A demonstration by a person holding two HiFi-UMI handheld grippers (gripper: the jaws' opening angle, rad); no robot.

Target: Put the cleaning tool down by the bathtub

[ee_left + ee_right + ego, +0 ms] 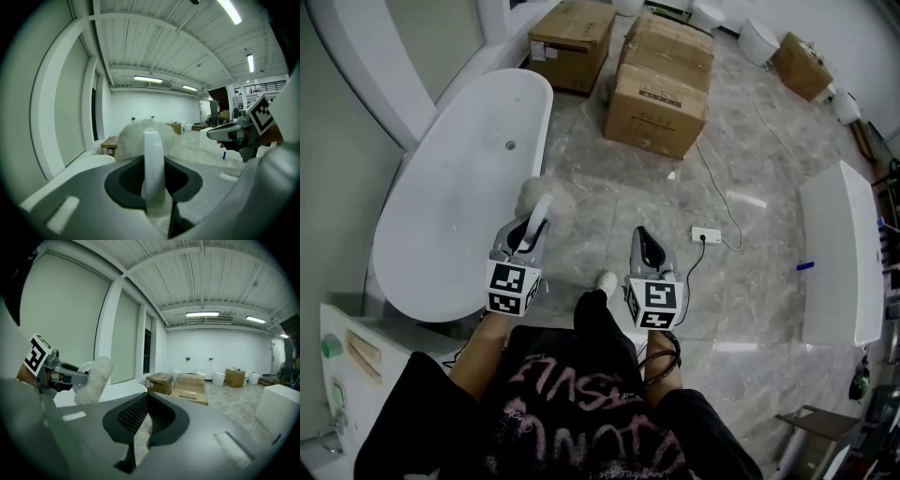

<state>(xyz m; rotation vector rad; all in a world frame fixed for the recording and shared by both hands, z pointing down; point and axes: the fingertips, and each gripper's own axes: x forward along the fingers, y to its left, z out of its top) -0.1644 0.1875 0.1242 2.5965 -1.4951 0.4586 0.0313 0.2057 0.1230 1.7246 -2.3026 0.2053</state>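
Note:
The cleaning tool has a white handle [153,161] and a fluffy white head [529,195]. My left gripper [532,228] is shut on the handle and holds the tool over the floor, beside the right rim of the white bathtub [455,202]. In the left gripper view the fluffy head [133,133] stands up behind the handle, with my left gripper [153,199] closed around it. My right gripper [643,236] hovers over the marble floor to the right, shut with nothing in it. In the right gripper view, my right gripper [142,433] is shut, and the fluffy head [93,379] is at left.
Cardboard boxes [658,92] stand on the floor beyond the tub. A power strip [706,234] with its cable lies right of my right gripper. A long white unit [839,248] with a blue pen on it is at the right. A white cabinet [352,380] is at lower left.

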